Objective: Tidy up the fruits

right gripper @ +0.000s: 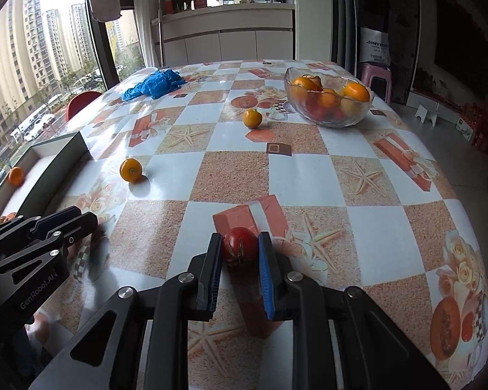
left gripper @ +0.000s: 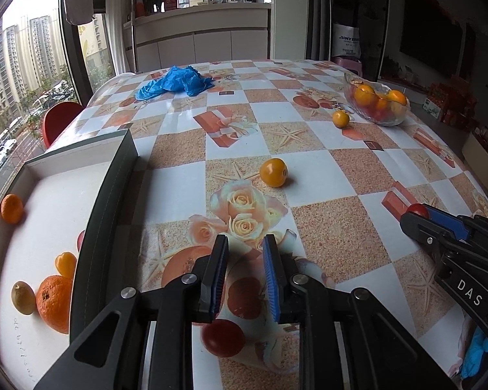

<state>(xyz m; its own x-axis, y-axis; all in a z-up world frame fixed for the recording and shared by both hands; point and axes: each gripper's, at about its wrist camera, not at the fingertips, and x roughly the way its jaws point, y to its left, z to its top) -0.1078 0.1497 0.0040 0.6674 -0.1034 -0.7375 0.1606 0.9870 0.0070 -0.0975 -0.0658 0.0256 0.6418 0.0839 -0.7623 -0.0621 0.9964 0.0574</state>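
Note:
My left gripper (left gripper: pixel 245 243) is open and empty above the tablecloth, with a red tomato (left gripper: pixel 223 338) lying on the table under its base. A white box (left gripper: pixel 48 195) at its left holds an orange (left gripper: pixel 54 302), a mandarin (left gripper: pixel 11 208) and small fruits. My right gripper (right gripper: pixel 239 243) has a red tomato (right gripper: pixel 240 248) between its fingertips; both pads touch it. It shows at the right of the left wrist view (left gripper: pixel 418 216). Two yellow tomatoes (right gripper: pixel 130 169) (right gripper: pixel 252 118) lie loose on the table. A glass bowl (right gripper: pixel 328 99) holds more fruit.
A crumpled blue glove (left gripper: pixel 175 81) lies at the far side of the table. A red chair (left gripper: pixel 60 123) stands by the window at the left. The table's right edge drops off past the bowl. The left gripper shows at the left of the right wrist view (right gripper: pixel 78 219).

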